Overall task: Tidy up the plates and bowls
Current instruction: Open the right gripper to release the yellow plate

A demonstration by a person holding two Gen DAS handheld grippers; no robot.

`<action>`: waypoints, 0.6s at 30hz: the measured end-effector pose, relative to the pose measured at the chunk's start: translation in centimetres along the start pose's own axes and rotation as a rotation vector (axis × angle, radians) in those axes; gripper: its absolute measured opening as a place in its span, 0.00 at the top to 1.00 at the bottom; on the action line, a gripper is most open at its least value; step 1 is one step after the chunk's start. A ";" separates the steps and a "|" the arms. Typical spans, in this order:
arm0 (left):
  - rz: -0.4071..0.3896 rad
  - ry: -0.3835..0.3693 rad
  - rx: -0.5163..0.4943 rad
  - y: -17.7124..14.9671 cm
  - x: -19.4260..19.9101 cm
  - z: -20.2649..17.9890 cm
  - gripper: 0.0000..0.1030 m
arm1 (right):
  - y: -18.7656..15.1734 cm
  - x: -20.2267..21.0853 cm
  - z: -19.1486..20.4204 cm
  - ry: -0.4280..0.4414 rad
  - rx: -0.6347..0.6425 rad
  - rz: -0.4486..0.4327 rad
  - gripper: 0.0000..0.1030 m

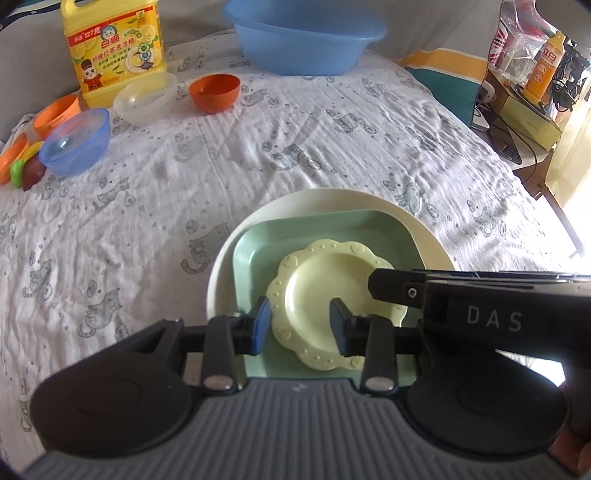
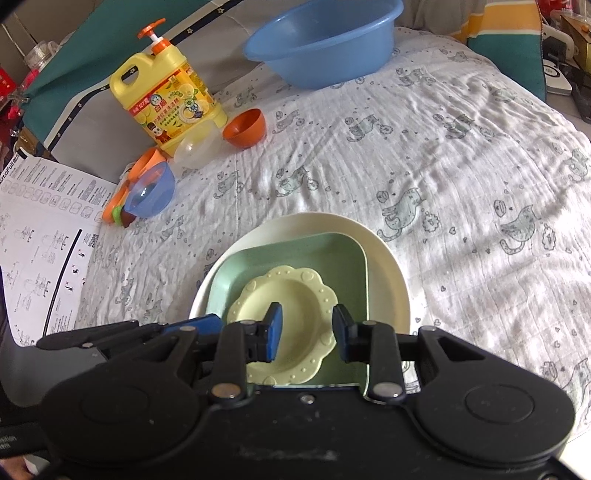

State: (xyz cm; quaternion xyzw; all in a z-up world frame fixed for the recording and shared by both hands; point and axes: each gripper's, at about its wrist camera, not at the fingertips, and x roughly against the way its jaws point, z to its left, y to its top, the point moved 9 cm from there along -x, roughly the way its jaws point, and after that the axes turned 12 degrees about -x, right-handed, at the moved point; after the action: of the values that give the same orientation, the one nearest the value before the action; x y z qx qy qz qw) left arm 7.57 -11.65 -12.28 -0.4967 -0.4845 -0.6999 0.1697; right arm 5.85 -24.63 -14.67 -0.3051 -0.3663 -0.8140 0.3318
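Observation:
Three plates are stacked on the cat-print cloth: a pale yellow scalloped plate [image 1: 325, 288] [image 2: 291, 306] lies flat in a green square plate [image 1: 266, 251] [image 2: 332, 254], which rests on a white round plate [image 1: 332, 201] [image 2: 388, 266]. My left gripper [image 1: 300, 325] hovers at the yellow plate's near left rim, jaws apart, pads not pressing. My right gripper [image 2: 307, 332] stands over the plate's near right part, jaws likewise apart. Each gripper reaches into the other's view, the right gripper [image 1: 391, 290] from the right and the left gripper [image 2: 192, 326] from the left.
At the back stand a big blue basin [image 1: 303, 33] [image 2: 325, 40], a yellow detergent jug [image 1: 114, 48] [image 2: 170, 107], an orange bowl [image 1: 214, 92] [image 2: 245, 127], a clear bowl [image 1: 146, 98] [image 2: 195, 149], a small blue bowl [image 1: 75, 146] [image 2: 149, 194] and an orange cup [image 1: 57, 114]. A printed sheet [image 2: 40, 229] lies left.

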 end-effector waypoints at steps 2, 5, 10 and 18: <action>-0.024 0.013 0.002 0.3 0.6 0.3 0.33 | 0.3 0.5 0.1 0.003 0.002 -0.019 0.44; -0.080 0.056 -0.003 0.9 2.0 0.9 0.06 | 1.1 1.7 0.2 0.007 0.013 -0.072 0.09; -0.085 0.069 0.030 1.0 3.0 2.0 0.00 | 1.9 2.6 -0.3 -0.023 -0.005 -0.108 0.00; -0.068 0.062 0.080 -0.2 3.2 3.0 0.00 | 1.4 2.7 -1.2 -0.061 -0.037 -0.100 0.00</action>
State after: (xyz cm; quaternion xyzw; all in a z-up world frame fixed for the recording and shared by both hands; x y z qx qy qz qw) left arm 7.58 -8.18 -9.55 -0.4508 -0.5234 -0.7002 0.1802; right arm 5.03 -27.20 -12.82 -0.3171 -0.3757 -0.8266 0.2737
